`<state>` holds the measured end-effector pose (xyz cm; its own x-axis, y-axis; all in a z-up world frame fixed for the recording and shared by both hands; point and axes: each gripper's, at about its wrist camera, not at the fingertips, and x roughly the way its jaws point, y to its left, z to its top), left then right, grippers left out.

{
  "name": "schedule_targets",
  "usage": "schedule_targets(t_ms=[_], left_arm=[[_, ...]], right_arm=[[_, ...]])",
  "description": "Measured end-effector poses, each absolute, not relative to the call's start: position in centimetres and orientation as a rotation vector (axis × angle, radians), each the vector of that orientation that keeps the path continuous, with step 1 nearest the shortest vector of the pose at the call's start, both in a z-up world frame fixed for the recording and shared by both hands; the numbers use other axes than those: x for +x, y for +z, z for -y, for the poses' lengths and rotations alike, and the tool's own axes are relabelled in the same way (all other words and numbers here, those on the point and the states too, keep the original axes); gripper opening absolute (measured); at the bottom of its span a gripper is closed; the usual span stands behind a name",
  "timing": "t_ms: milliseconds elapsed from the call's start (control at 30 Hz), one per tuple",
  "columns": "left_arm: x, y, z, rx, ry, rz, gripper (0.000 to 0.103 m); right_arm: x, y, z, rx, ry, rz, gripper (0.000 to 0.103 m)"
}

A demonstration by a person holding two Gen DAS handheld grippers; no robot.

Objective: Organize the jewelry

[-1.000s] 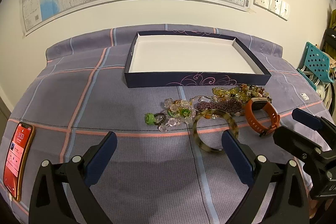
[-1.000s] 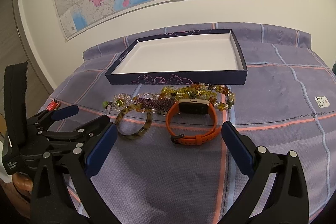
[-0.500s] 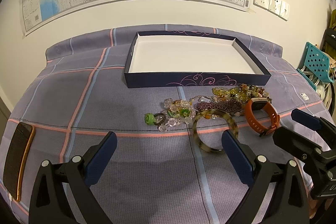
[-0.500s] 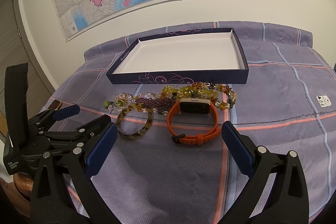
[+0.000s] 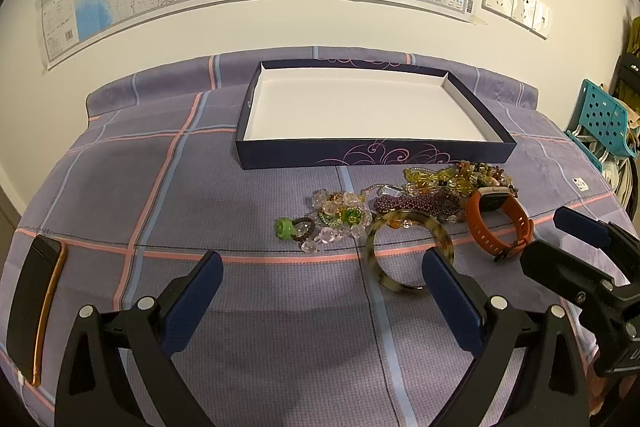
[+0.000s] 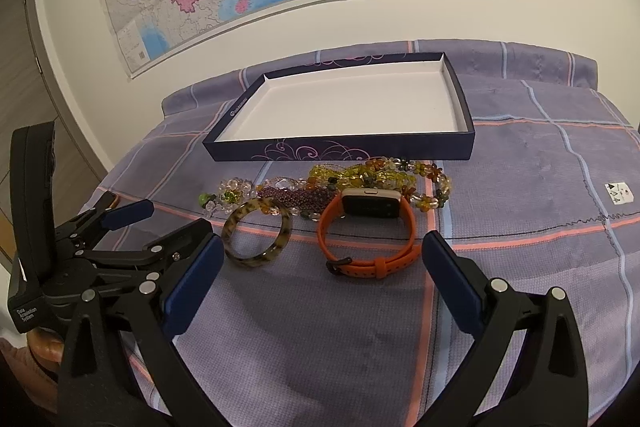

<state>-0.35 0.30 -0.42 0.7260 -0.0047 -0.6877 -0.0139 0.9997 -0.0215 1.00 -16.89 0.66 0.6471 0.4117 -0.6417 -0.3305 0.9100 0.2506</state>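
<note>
An empty dark blue tray with a white floor lies at the back of the checked purple cloth. In front of it sits a jewelry pile: a tortoiseshell bangle, an orange watch, yellow and amber bead strings, a purple bead strand, a clear and green bead bracelet and a green ring. My left gripper hovers open, near the bangle. My right gripper is open, just short of the watch.
A phone with a dark screen lies at the cloth's left edge. A small white tag is on the cloth at the right. A teal perforated basket stands beyond the right edge. A wall with a map rises behind the tray.
The phone's red screen has gone dark. The right gripper has drifted slightly; the left one has stayed put. Both stay open and the jewelry has not moved.
</note>
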Motion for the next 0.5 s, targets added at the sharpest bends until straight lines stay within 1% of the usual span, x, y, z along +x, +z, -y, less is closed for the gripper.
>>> schedule_targets(t_ms=[333, 500], left_arm=[[-0.08, -0.37, -0.5, -0.03, -0.003, -0.764, 0.096], [0.4, -0.52, -1.19, -0.047, -0.018, -0.779, 0.096]], right_arm=[[1.38, 0.7, 17.12, 0.123, 0.432, -0.766, 0.097], [1.73, 0.44, 17.54, 0.131, 0.434, -0.774, 0.093]])
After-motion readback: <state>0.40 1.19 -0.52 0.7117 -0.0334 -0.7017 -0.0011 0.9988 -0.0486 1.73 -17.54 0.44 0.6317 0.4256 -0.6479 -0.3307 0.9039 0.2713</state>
